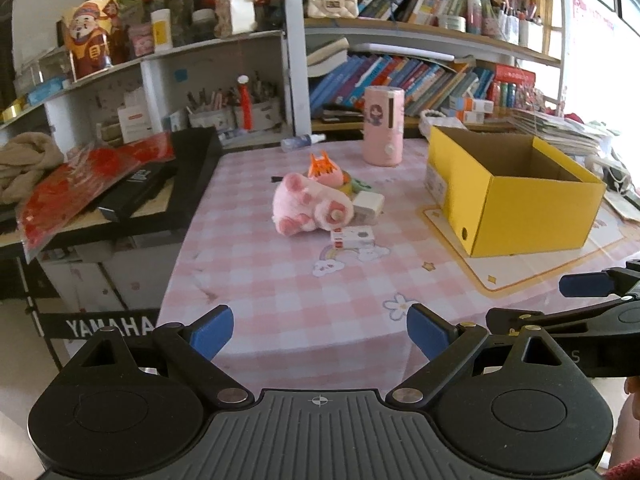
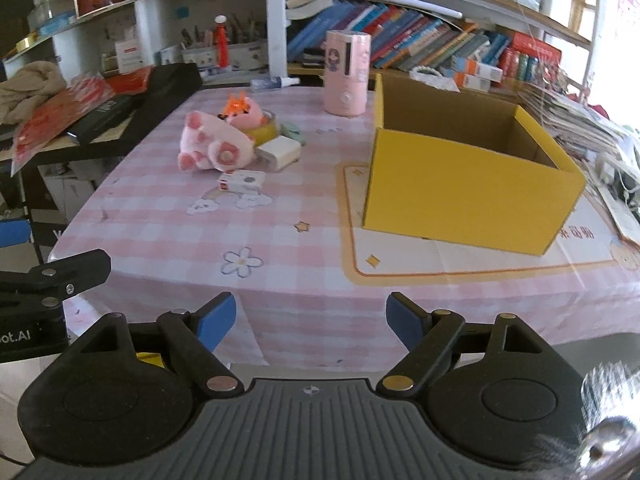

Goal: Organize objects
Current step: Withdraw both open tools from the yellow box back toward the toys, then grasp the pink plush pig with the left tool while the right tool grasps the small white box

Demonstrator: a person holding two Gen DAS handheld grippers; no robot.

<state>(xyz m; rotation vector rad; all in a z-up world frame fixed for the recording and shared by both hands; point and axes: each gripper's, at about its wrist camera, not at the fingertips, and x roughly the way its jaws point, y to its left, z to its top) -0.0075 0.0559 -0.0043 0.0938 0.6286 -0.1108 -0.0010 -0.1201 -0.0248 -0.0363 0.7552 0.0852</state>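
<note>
A pink plush pig (image 1: 308, 206) (image 2: 212, 140) lies on the pink checked tablecloth (image 1: 260, 280) (image 2: 160, 216) in a small pile with an orange fox toy (image 1: 324, 170) (image 2: 242, 112), a white charger block (image 1: 368, 206) (image 2: 278, 152) and a small white and red box (image 1: 352, 238) (image 2: 242, 181). An open, empty yellow cardboard box (image 1: 516, 204) (image 2: 460, 196) stands to the right. My left gripper (image 1: 320, 332) is open and empty over the table's near edge. My right gripper (image 2: 310, 322) is open and empty, also at the near edge.
A pink cylindrical container (image 1: 383, 126) (image 2: 346, 78) stands at the back of the table. A small spray bottle (image 1: 300, 142) lies behind the pile. A black keyboard with red papers (image 1: 120, 184) is on the left. Bookshelves (image 1: 420, 76) fill the back.
</note>
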